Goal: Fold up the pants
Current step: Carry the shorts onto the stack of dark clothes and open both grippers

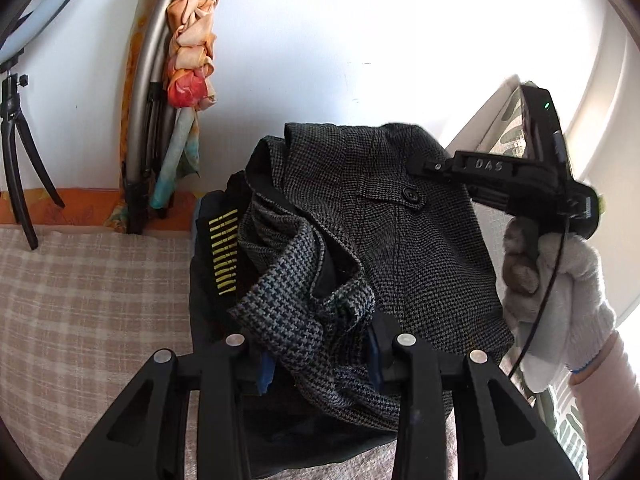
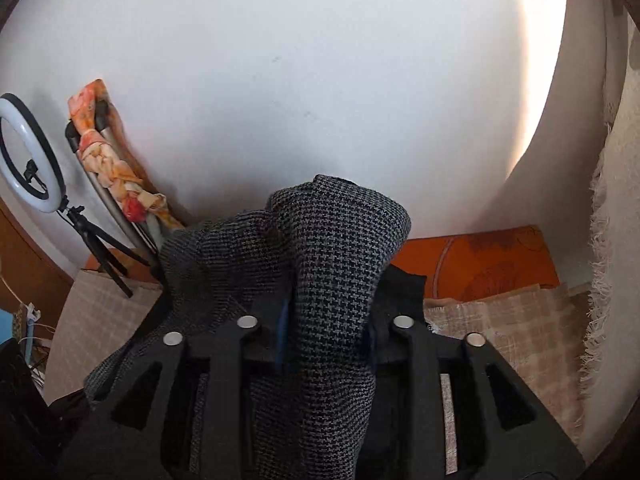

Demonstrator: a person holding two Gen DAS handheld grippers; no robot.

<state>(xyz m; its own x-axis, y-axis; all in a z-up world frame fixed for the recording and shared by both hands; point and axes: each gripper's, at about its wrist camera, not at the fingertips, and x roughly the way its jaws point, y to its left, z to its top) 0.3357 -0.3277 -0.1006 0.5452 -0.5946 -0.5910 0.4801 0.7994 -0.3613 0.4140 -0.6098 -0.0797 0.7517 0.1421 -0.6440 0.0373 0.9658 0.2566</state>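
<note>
The grey houndstooth pants (image 1: 400, 248) hang bunched in the air above the checked surface, with a buttoned back pocket (image 1: 410, 194) facing the left wrist view. My left gripper (image 1: 320, 360) is shut on a twisted fold of the waistband. My right gripper (image 2: 326, 340) is shut on another fold of the pants (image 2: 336, 264), which drapes over and between its fingers. In the left wrist view the right gripper (image 1: 516, 176) shows at the pants' right edge, held by a white-gloved hand (image 1: 560, 288).
A beige checked cloth (image 1: 88, 312) covers the surface below. A dark garment with yellow stripes (image 1: 224, 252) lies under the pants. A tripod (image 1: 16, 160) with a ring light (image 2: 30, 156), a folded metal frame with orange cloth (image 1: 188, 52), and a white wall stand behind.
</note>
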